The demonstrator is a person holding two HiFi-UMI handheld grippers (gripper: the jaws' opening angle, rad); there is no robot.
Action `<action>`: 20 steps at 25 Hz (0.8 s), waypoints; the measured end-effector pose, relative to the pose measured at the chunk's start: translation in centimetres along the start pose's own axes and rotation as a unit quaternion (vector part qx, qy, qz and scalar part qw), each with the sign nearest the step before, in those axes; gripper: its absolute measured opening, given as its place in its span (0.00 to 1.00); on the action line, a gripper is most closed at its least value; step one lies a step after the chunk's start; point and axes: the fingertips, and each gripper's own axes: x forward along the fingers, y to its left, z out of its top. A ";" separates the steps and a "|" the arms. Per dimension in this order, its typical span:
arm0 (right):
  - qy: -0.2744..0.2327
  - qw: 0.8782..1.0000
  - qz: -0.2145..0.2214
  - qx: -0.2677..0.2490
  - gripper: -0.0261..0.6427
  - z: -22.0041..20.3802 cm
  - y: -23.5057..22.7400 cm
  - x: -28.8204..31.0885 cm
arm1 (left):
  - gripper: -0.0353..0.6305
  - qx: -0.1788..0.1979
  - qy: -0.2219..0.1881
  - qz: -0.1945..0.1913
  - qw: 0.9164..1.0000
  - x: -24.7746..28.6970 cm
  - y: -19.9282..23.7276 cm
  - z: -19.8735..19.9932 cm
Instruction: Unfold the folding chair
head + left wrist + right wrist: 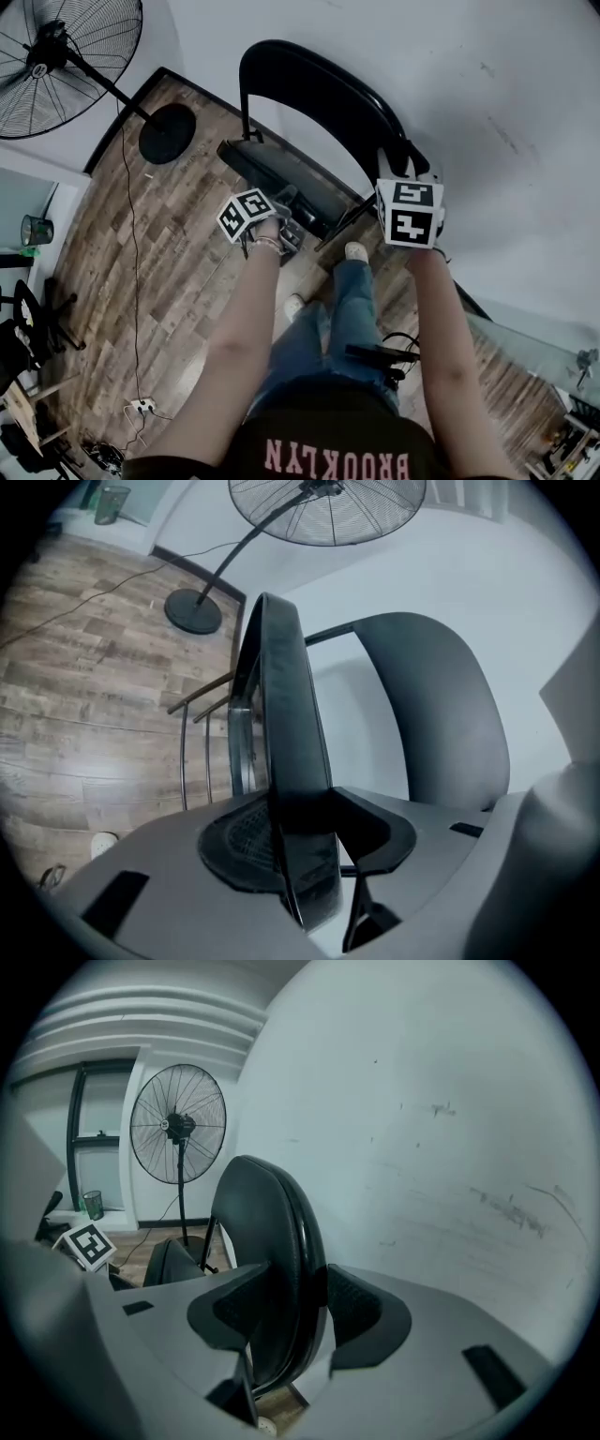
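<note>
Two holds on the chair (319, 94): left gripper (305, 832) clamps the seat (286, 724) edge, right gripper (291, 1307) clamps the backrest (258, 1241), likely to swing them apart.

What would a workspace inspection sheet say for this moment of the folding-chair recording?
Surface: wooden floor.
Job's things: black folding chair by the white wall; its seat stands apart from the backrest.
Clutter: green container at the left edge.
Grippers: left gripper shut on the seat's edge; right gripper shut on the backrest's rim.
Cables: a cable runs over the floor to a power strip.
Surroundings: standing fan in the corner.
</note>
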 end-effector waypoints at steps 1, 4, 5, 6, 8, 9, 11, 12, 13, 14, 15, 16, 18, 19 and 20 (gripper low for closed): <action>0.000 1.000 -0.002 -0.001 0.32 0.1 -0.1 0.1 | 0.29 -0.001 -0.001 0.002 1.000 -0.1 0.1 0.1; 0.003 1.000 -0.009 0.001 0.32 -0.1 0.1 0.1 | 0.29 -0.002 0.001 0.002 1.000 -0.4 0.8 0.0; 0.004 1.000 -0.009 0.002 0.33 -0.2 0.2 0.2 | 0.29 -0.003 0.004 0.001 1.000 -0.6 1.0 0.0; 0.005 1.000 -0.009 0.004 0.33 -0.2 0.3 0.3 | 0.29 -0.005 0.008 -0.001 1.000 -0.7 1.3 0.0; 0.013 1.000 -0.007 0.008 0.33 -0.4 0.3 0.5 | 0.30 -0.010 0.017 -0.005 1.000 -1.1 2.1 0.0; 0.018 1.000 -0.006 0.010 0.33 -0.6 0.4 0.6 | 0.30 -0.015 0.019 -0.008 1.000 -1.4 2.6 -0.1; 0.023 1.000 -0.004 0.013 0.33 -1.0 0.6 0.6 | 0.30 -0.026 0.019 -0.020 0.999 -2.0 3.5 -0.5; 0.024 1.000 -0.003 0.013 0.33 -1.2 0.7 0.5 | 0.30 -0.031 0.017 -0.029 0.999 -2.4 3.8 -0.6; 0.025 1.000 -0.003 0.013 0.33 -1.3 0.8 0.4 | 0.31 -0.035 0.015 -0.042 0.998 -2.7 3.9 -0.6; 0.027 1.000 -0.003 0.013 0.33 -1.3 0.9 0.4 | 0.39 -0.040 0.013 -0.059 0.997 -3.0 3.8 -0.5; 0.028 1.000 -0.004 0.013 0.33 -1.3 1.0 0.4 | 0.54 -0.043 0.013 -0.074 0.996 -3.2 3.7 -0.5; 0.030 0.999 -0.005 0.014 0.33 -1.4 1.1 0.4 | 0.57 -0.043 0.015 -0.082 0.996 -3.4 3.8 -0.5; 0.033 0.999 -0.006 0.015 0.33 -1.5 1.3 0.4 | 0.58 -0.037 0.022 -0.079 0.996 -3.6 4.4 -0.6; 0.034 0.999 -0.007 0.015 0.33 -1.6 1.4 0.4 | 0.58 -0.036 0.023 -0.076 0.996 -3.7 4.7 -0.7; 0.035 0.999 -0.007 0.014 0.33 -1.6 1.5 0.4 | 0.58 -0.036 0.022 -0.072 0.996 -3.8 5.0 -0.7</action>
